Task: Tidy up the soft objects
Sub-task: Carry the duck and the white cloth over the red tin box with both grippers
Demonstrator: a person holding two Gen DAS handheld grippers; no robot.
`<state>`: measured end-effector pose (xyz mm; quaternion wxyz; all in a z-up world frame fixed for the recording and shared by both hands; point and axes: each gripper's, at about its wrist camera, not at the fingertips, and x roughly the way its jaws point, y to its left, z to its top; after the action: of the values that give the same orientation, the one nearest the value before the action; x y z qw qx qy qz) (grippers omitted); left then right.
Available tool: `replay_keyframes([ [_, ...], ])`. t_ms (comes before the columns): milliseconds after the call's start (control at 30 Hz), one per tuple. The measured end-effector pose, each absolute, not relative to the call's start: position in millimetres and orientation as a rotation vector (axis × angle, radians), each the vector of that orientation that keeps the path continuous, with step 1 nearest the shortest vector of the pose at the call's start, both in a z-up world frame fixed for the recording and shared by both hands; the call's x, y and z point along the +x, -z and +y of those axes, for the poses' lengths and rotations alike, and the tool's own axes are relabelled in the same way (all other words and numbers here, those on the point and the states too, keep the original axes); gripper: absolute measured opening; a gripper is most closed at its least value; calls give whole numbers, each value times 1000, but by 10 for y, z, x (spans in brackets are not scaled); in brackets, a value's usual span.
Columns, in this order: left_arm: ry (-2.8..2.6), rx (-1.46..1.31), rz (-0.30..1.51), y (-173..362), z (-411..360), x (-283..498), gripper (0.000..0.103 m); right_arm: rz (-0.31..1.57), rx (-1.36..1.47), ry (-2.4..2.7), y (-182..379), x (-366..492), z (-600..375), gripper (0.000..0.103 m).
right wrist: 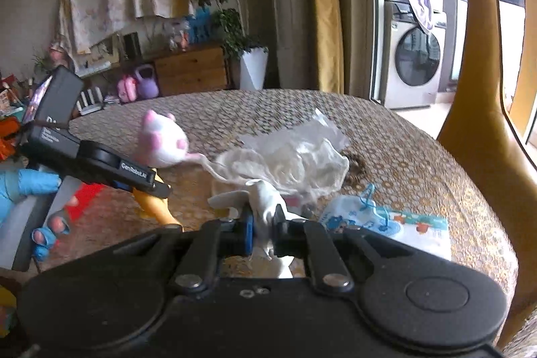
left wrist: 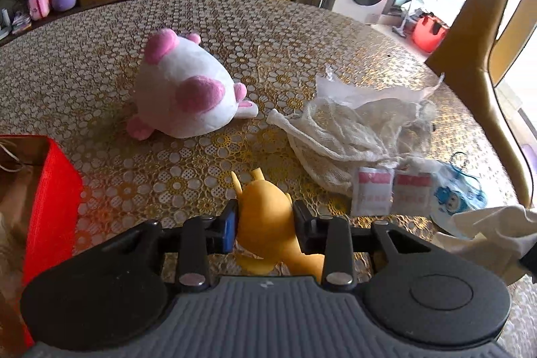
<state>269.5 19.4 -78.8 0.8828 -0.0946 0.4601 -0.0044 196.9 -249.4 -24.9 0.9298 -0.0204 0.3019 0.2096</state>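
Two hand-held grippers are at work over the round counter (left wrist: 100, 62) with its gold floral cover. The left hand-held gripper (left wrist: 265, 223) has its jaws clamped on a yellow rubbery toy (left wrist: 265, 213), held just above the counter at the 6 o'clock edge of the left wrist view. The right hand-held gripper (right wrist: 263, 225) is pinched narrow on a white cloth (right wrist: 265, 200), which bunches up between the blue-padded fingers (right wrist: 248, 230).

A white plush with pink patches (left wrist: 184, 89) lies on its side toward 11 o'clock from the left hand-held gripper, apart from everything else. At 2 o'clock sits a white mesh bag (left wrist: 349, 136) with a crumpled clear plastic sheet (left wrist: 369, 89) touching its far side. Two small red-and-white packets (left wrist: 392, 190) lie just beside the bag's near edge, next to a blue-printed pouch (left wrist: 453, 197). A red box (left wrist: 50, 200) stands at 9 o'clock, at the counter's edge.
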Motion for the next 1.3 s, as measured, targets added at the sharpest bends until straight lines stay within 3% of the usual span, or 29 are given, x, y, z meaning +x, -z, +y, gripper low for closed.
replay_keyframes([
  [633,96,-180,852,-67,839,1806,33,565,-77,-639,-422,1561,-1842,10],
  [967,108,-225,967,442,852,2069,34,569,-88,-641,-383,1577,-1642,10],
  [1033,91,-229,997,566,809,2155,38,578,-95,-633,-338,1589,-1664,11],
  [1100,64,-228,1009,662,777,2212,57,592,-85,-625,-290,1619,-1704,11],
  [1167,46,-243,1013,735,756,2256,67,601,-72,-621,-239,1648,-1753,11],
  [1300,11,-263,1048,894,708,2384,73,616,-55,-619,-153,1700,-1838,11],
])
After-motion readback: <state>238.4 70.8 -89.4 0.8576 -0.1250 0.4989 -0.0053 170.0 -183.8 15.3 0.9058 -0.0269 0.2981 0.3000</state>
